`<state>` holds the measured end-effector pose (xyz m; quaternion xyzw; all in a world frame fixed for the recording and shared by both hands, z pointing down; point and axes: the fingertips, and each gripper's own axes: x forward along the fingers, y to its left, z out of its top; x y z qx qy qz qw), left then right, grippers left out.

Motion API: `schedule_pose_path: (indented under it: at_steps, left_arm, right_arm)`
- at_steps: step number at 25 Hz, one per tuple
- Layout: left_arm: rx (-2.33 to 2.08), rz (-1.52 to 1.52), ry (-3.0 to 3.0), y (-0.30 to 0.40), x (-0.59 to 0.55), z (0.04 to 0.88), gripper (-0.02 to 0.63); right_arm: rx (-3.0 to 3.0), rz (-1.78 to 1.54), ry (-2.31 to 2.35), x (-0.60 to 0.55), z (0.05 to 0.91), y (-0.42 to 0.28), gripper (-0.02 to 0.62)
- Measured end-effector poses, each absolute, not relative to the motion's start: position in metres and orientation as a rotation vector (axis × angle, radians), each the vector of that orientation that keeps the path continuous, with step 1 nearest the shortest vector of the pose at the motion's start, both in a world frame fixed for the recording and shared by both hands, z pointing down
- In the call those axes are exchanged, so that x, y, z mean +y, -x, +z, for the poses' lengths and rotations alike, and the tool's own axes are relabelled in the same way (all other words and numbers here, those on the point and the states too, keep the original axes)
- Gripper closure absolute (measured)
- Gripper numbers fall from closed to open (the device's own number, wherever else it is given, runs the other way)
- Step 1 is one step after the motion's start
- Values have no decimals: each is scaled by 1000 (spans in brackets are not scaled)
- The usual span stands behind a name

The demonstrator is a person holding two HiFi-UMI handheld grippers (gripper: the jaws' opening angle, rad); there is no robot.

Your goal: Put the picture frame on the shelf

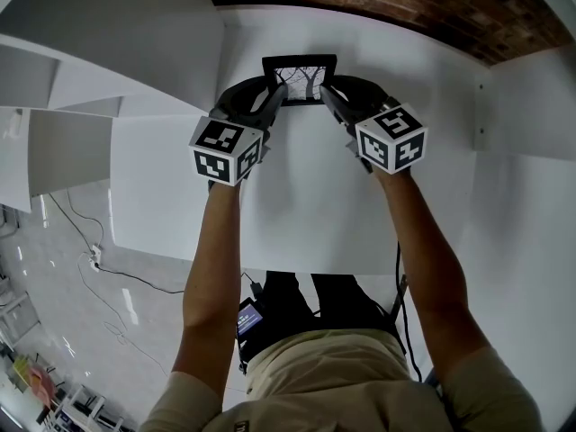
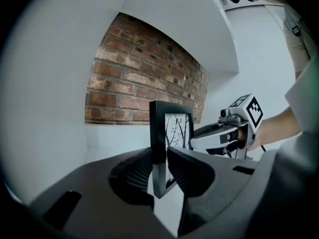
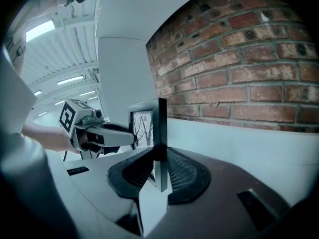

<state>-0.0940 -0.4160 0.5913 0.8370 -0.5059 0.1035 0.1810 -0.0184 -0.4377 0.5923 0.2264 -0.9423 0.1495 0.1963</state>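
Observation:
A black picture frame (image 1: 299,77) with a bare-tree print stands upright over the back of the white shelf board (image 1: 306,205), close to the brick wall. My left gripper (image 1: 275,97) is shut on the frame's left edge and my right gripper (image 1: 328,97) on its right edge. In the left gripper view the frame (image 2: 172,128) sits between the dark jaws of the left gripper (image 2: 158,159), with the right gripper's marker cube (image 2: 248,109) beyond. The right gripper view shows the frame (image 3: 150,126) edge-on, clamped by the right gripper (image 3: 159,159). Whether the frame's bottom touches the board is hidden.
A red brick wall (image 1: 405,7) backs the shelf. White upright panels (image 1: 526,106) close in the right side, and other white shelves (image 1: 81,142) lie to the left. A white board (image 2: 199,29) hangs overhead. Cables (image 1: 99,264) trail on the floor below left.

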Motion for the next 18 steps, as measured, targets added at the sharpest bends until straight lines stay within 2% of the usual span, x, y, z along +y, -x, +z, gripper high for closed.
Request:
schedule_pose_path:
  at_steps: [18]
  left_arm:
    - [-1494, 371, -2326, 99, -431, 620, 525]
  right_arm:
    - [-2645, 423, -658, -456, 625, 25, 517]
